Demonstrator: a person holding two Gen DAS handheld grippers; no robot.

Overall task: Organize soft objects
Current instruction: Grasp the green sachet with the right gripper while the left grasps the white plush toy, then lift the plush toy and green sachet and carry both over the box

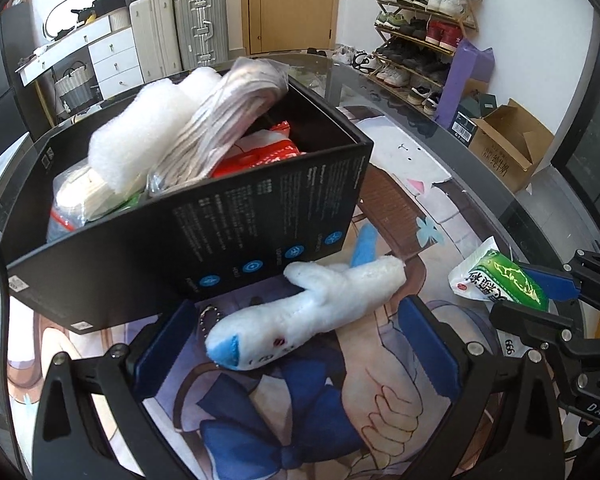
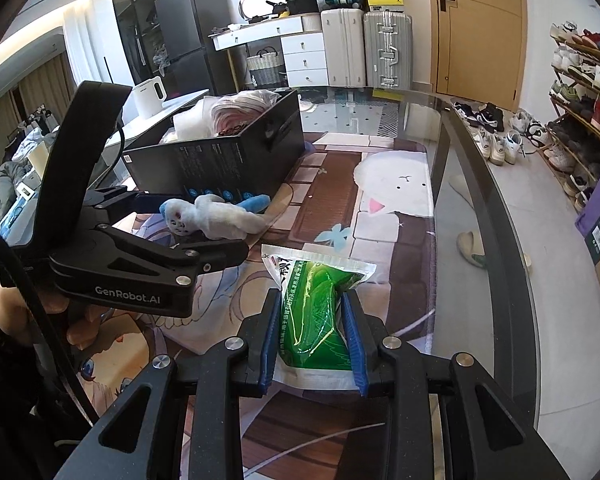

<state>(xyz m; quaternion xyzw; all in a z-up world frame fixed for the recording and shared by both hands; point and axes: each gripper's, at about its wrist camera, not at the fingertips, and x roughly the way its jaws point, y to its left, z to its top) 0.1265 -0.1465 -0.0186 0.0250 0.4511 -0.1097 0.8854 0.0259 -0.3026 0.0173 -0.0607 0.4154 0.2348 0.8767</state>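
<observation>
From the left wrist view, the left gripper (image 1: 300,344) has its blue-padded fingers spread wide, with the white and blue plush toy (image 1: 300,312) lying on the printed mat (image 1: 340,412) between them. The toy's head sits nearest the left pad and its body runs up and to the right; neither pad seems to press on it. Just behind the toy stands the black box (image 1: 204,216), already stuffed with a white foam roll (image 1: 140,136), a bagged bundle (image 1: 228,120) and something red. At the right edge, the right gripper (image 1: 536,284) is clamped on the green packet (image 1: 500,280).

From the right wrist view, the right gripper (image 2: 314,316) has its fingers squeezed on the green packet (image 2: 320,312), which sticks out forward over the mat on the glass counter (image 2: 480,200). To the left, the left gripper (image 2: 188,224) reaches in around the plush toy (image 2: 216,218), which lies in front of the black box (image 2: 220,160).
</observation>
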